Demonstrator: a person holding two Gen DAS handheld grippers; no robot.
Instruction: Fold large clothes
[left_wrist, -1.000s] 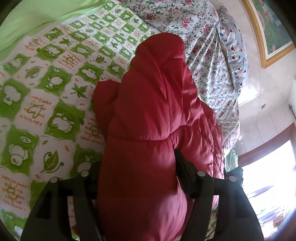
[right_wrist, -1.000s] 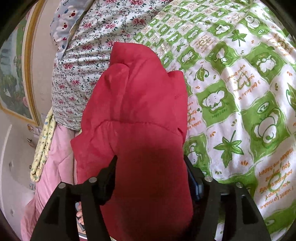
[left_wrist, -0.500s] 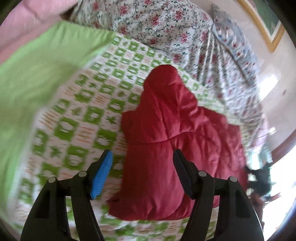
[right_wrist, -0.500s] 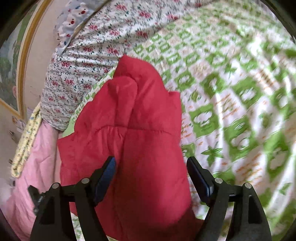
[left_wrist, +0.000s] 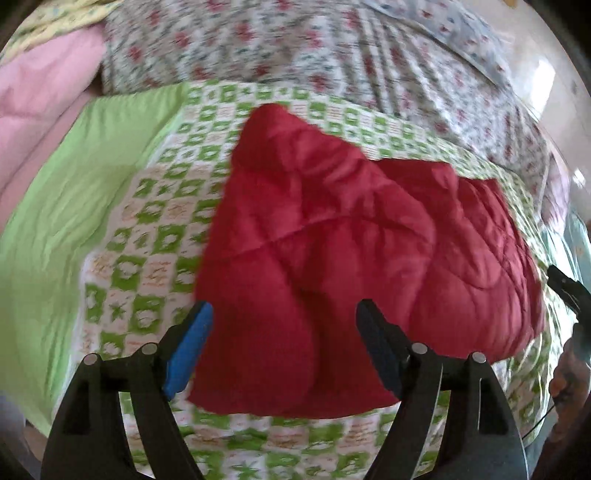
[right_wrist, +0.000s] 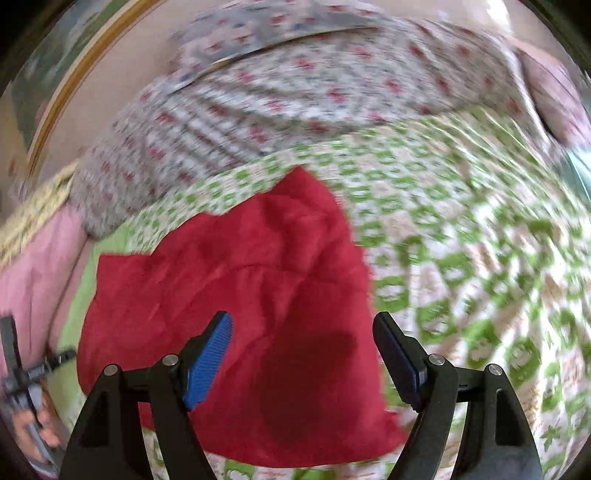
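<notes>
The left gripper (left_wrist: 280, 347) and right gripper (right_wrist: 303, 354) both gape wide and hold nothing, poised above the red quilted puffer jacket (left_wrist: 354, 243) lying bunched on the green-and-white patterned bed cover (left_wrist: 155, 236). It looks light, soft, slippery and springy; pinch a seam or hem. Beyond lies a floral quilt (right_wrist: 295, 92).

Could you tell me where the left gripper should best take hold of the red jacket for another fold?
Probably the near hem of the red jacket, coming in low from the near side. That edge lies flat and free on the green checked blanket, directly ahead of the open left gripper, and it looks thinner than the puffy quilted middle, so the fingers can close around it.
</notes>
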